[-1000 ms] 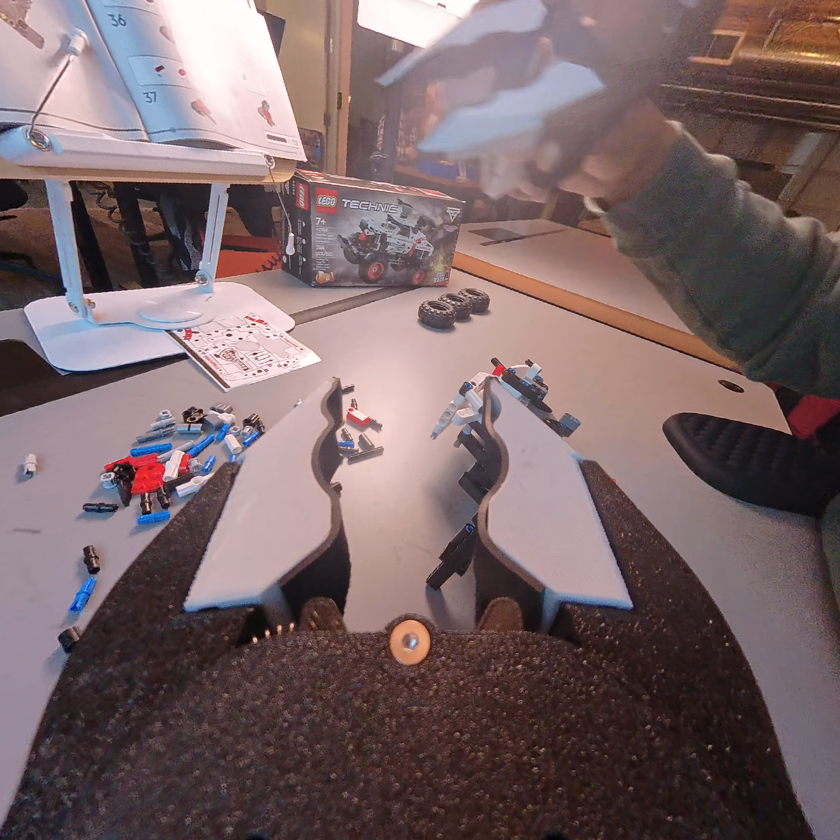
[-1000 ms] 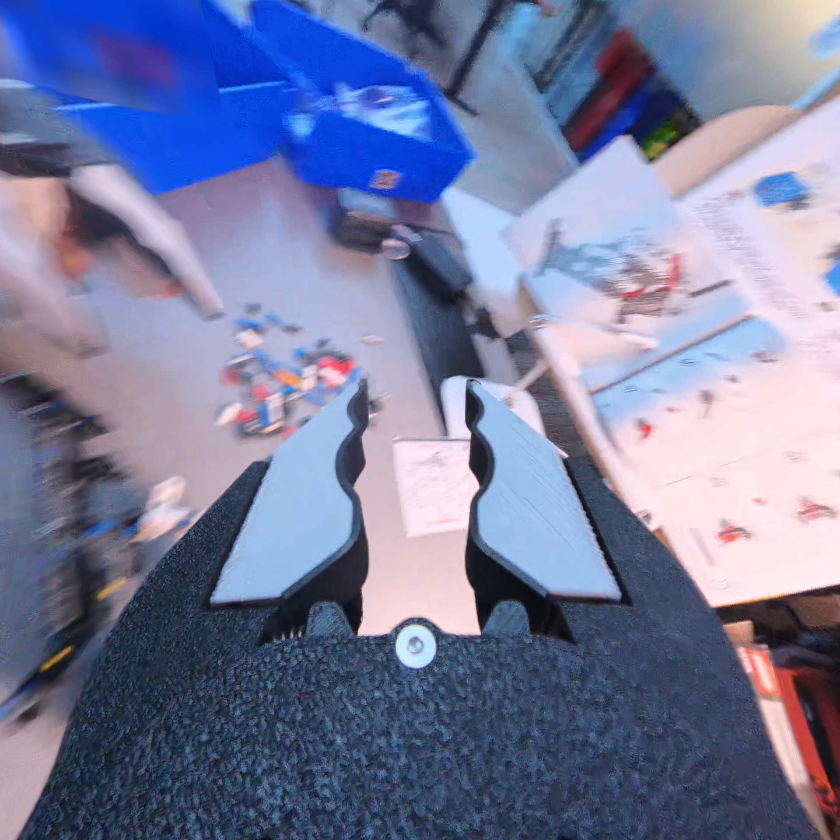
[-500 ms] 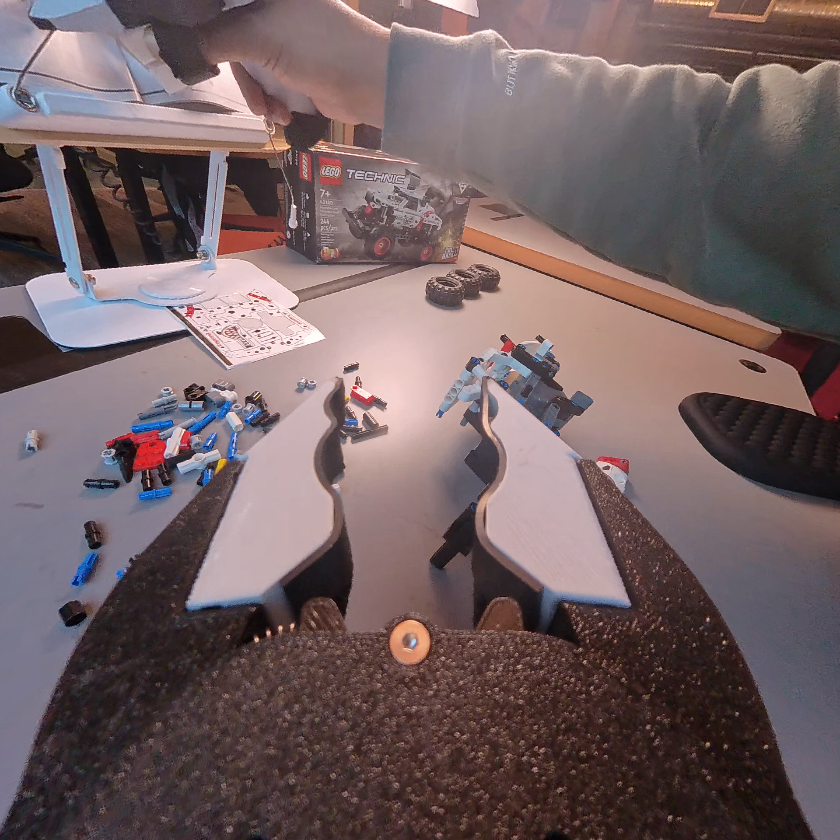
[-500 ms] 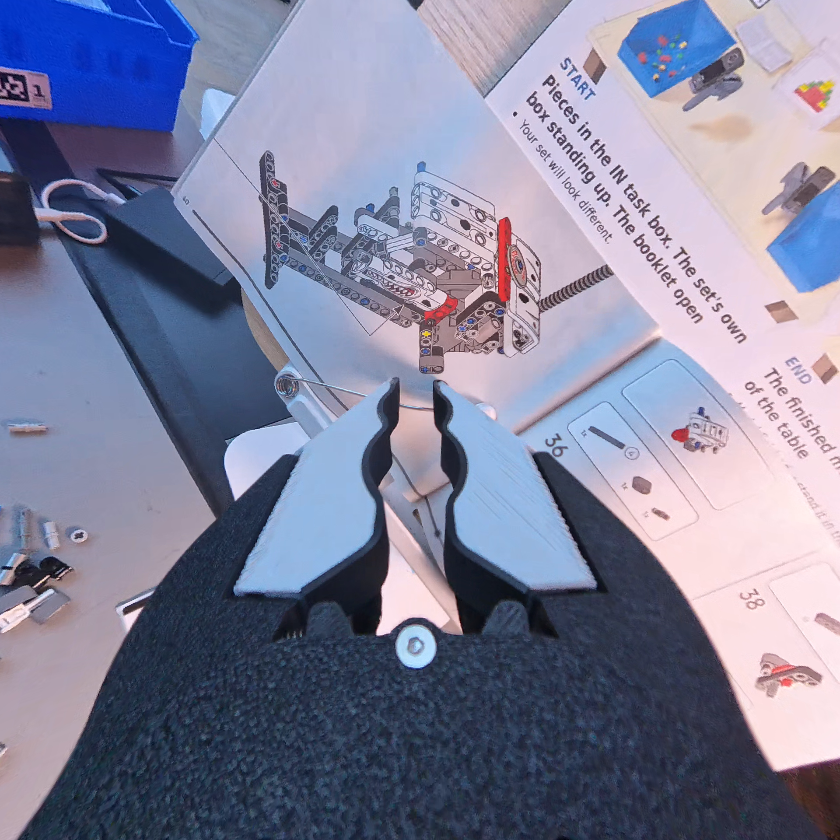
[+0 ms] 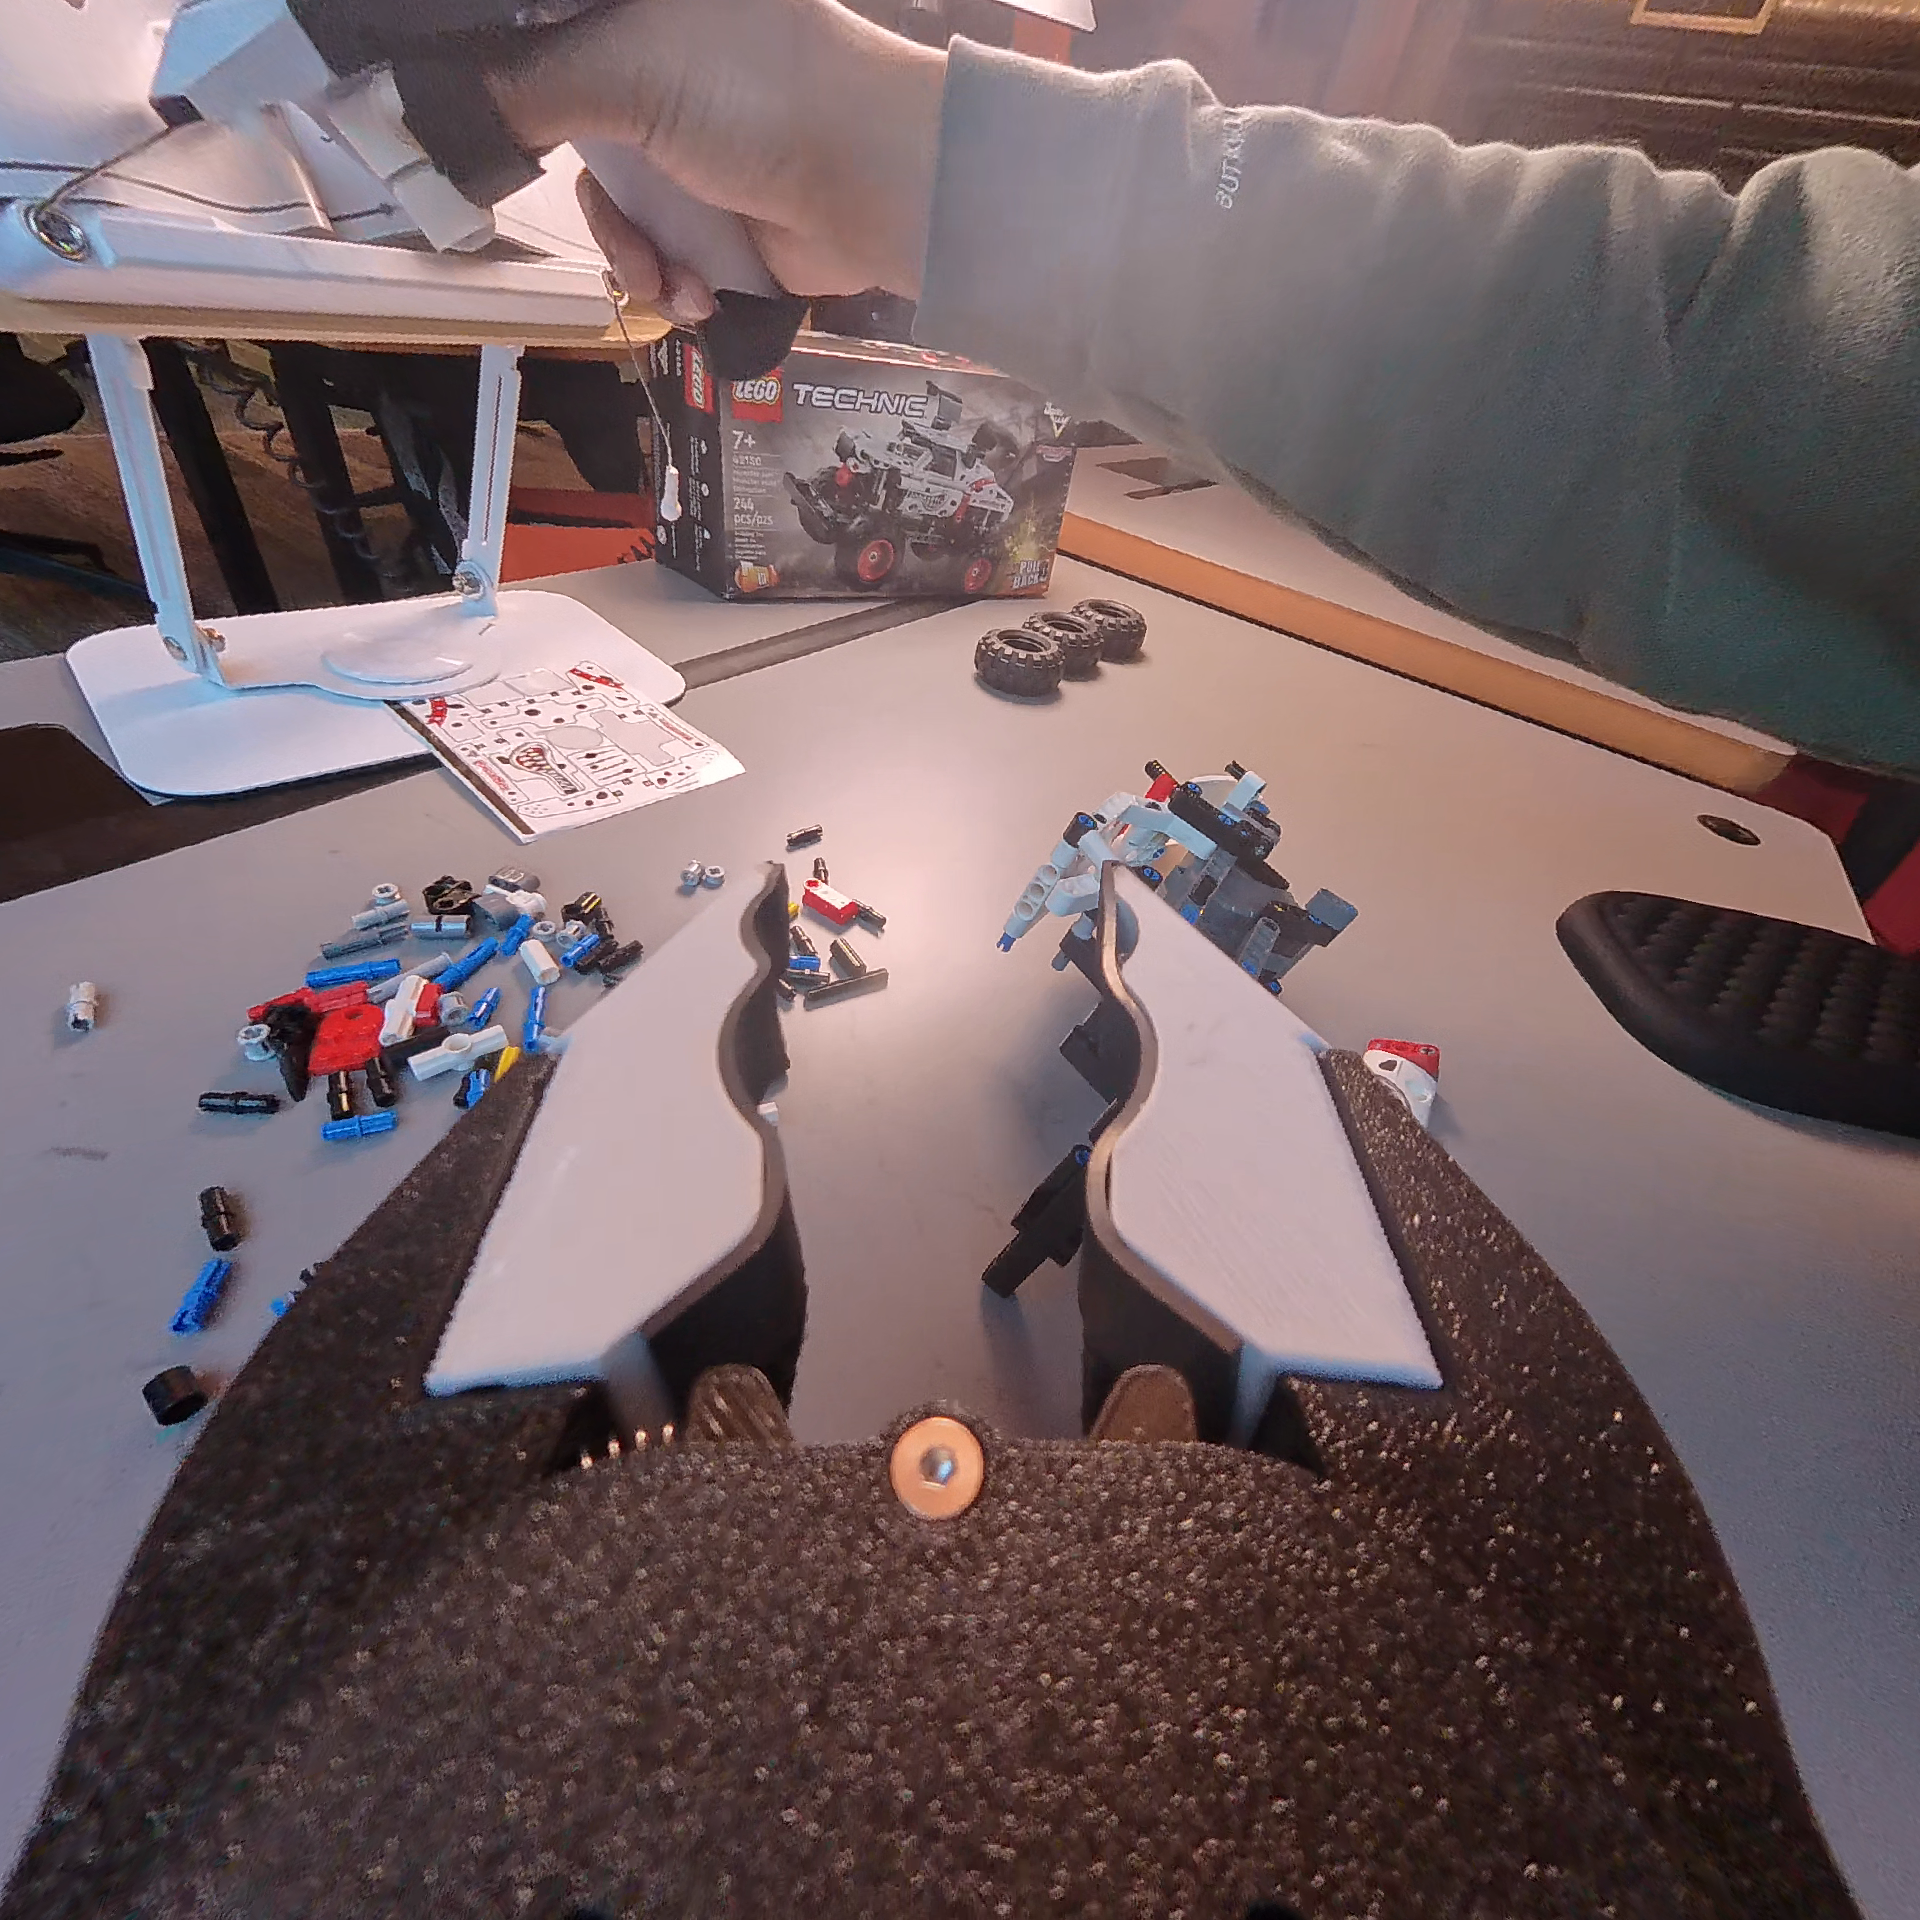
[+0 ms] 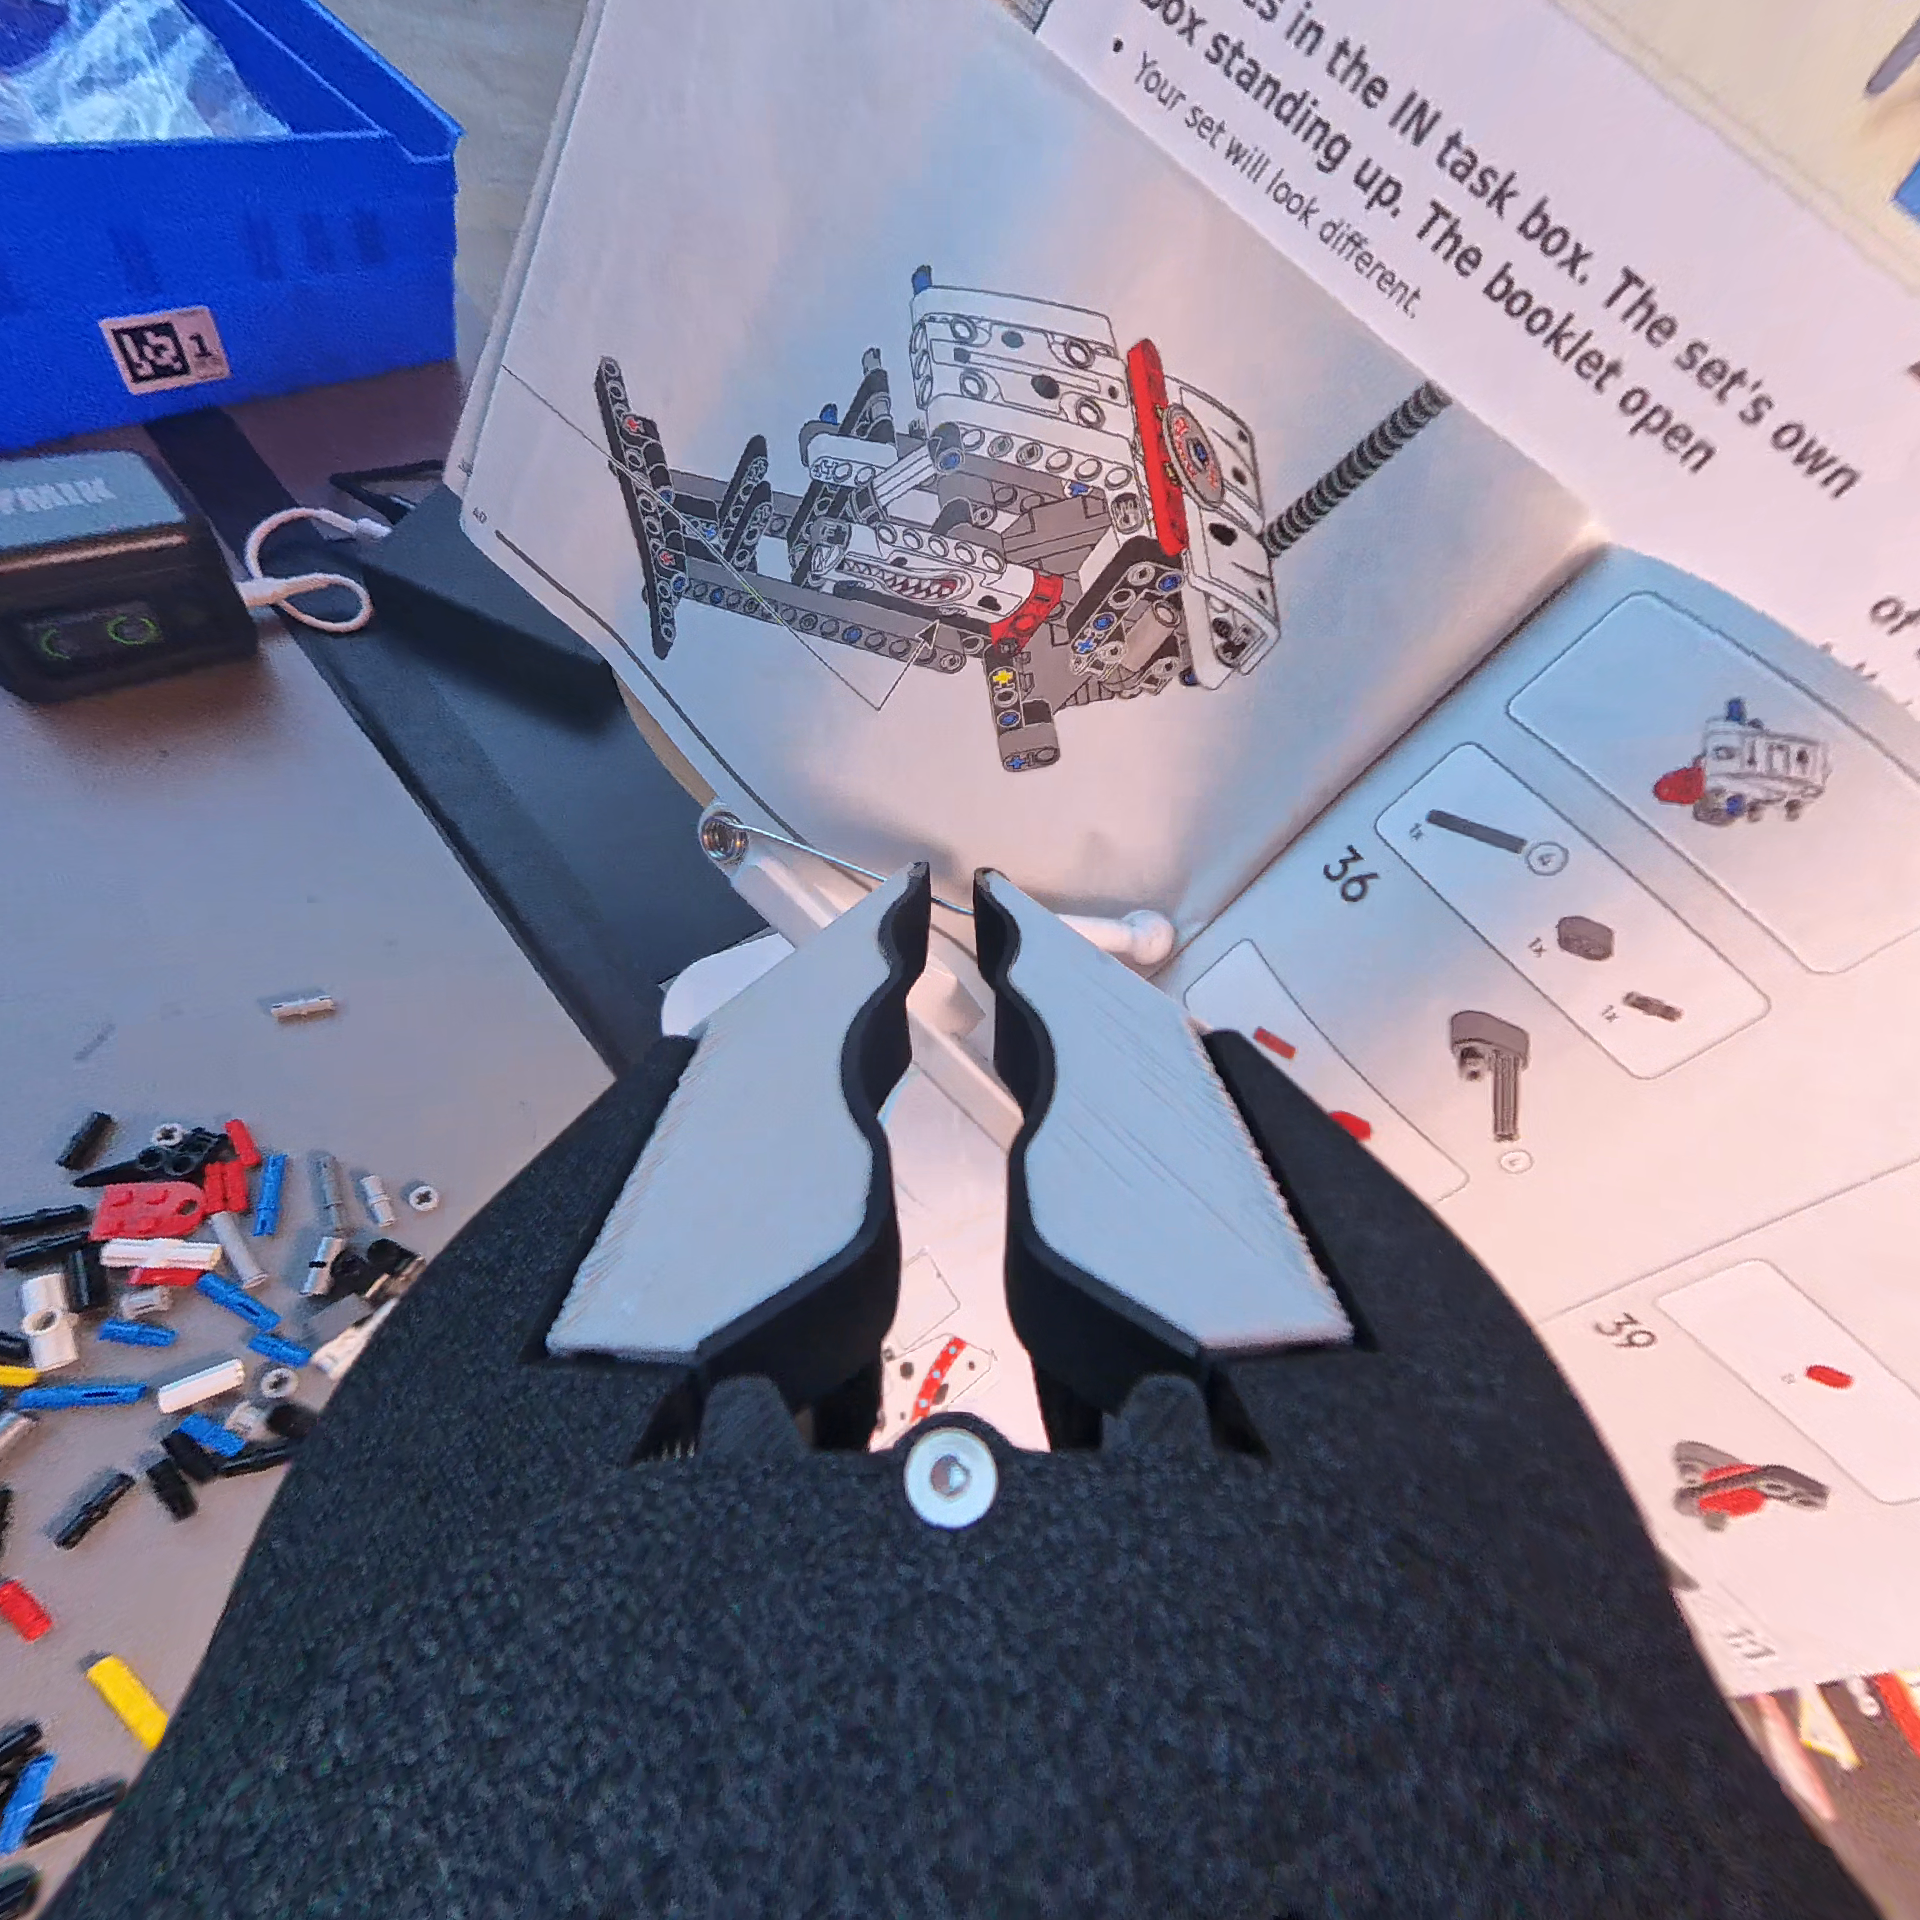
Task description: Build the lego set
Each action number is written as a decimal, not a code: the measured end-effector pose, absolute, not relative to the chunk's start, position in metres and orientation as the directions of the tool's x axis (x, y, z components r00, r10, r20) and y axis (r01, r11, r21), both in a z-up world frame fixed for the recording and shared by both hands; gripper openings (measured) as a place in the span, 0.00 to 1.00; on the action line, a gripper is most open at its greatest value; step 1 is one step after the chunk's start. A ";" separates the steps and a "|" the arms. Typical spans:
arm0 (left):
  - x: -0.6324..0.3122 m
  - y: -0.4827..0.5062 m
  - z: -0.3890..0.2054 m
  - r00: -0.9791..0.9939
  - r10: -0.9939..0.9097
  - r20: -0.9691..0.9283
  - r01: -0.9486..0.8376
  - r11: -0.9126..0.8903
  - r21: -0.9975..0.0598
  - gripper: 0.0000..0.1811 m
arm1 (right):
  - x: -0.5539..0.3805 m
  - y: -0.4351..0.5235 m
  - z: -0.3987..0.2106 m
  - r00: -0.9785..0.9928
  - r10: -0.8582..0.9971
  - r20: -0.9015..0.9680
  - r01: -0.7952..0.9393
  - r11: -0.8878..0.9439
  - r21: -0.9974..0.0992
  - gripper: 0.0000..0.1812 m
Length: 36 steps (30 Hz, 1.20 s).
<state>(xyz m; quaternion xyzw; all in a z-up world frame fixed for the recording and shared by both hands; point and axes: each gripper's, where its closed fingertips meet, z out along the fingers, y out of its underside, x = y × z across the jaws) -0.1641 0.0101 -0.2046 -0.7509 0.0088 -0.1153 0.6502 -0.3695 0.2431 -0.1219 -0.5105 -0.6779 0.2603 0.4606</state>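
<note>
Just ahead of the nearly closed, empty right tool [image 6: 951, 894]: booklet [image 6: 935, 312] on stand, likely page-turn step; next needs pinching the page. Left tool [image 5: 940, 914] open, model [image 5: 1195, 873] beyond its tips.

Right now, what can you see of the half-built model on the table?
The partly built white, grey and black plastic beam model rests on the grey table, beyond the right finger of the left hand-held gripper, which hides its near part. White angled beams jut out at its left end, blue pins dot it, and a red tip shows on top. Black beams trail from it toward the camera. Nothing grips it: the jaws stand open above the table.
</note>
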 end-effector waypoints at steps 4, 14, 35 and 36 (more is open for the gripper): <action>-0.165 0.010 -0.206 0.973 -0.161 0.164 0.138 -0.159 -0.978 0.33 | -0.367 0.243 -0.126 -0.060 0.970 0.236 0.463 0.237 -0.854 0.04; -0.168 0.012 -0.207 0.973 -0.154 0.173 0.148 -0.159 -0.976 0.33 | -0.365 0.238 -0.097 -0.030 0.953 0.301 0.337 0.293 -0.895 0.22; -0.182 0.034 -0.193 0.980 -0.130 0.152 0.134 -0.143 -0.981 0.33 | -0.373 0.280 -0.051 0.194 0.951 0.240 0.097 0.225 -0.970 0.09; -0.185 0.039 -0.188 0.981 -0.124 0.148 0.131 -0.135 -0.982 0.33 | -0.371 0.283 -0.051 0.187 0.961 0.204 0.085 0.191 -0.978 0.09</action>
